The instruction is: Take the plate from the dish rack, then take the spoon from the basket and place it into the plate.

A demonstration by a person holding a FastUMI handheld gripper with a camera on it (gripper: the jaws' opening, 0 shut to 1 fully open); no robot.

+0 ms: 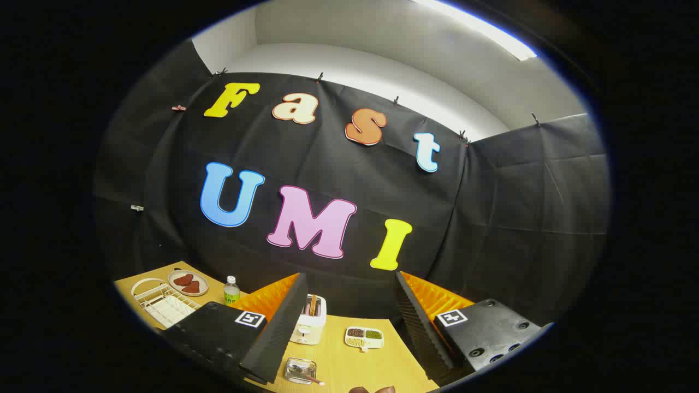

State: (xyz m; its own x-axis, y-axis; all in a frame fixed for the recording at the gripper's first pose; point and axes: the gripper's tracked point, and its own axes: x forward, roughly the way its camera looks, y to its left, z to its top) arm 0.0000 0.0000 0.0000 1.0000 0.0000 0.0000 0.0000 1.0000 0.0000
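Fingers spread, holding nothing.
We note the gripper (349,327) above the desk (349,363); dish rack (164,303) stands far left.

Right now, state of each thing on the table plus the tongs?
tongs: open, holding nothing
dish rack: white plate upright in it
toaster: slice standing in slot
bottle: upright, capped
round plate: flat, brown pieces on it
divided dish: filled compartments
glass container: utensil inside
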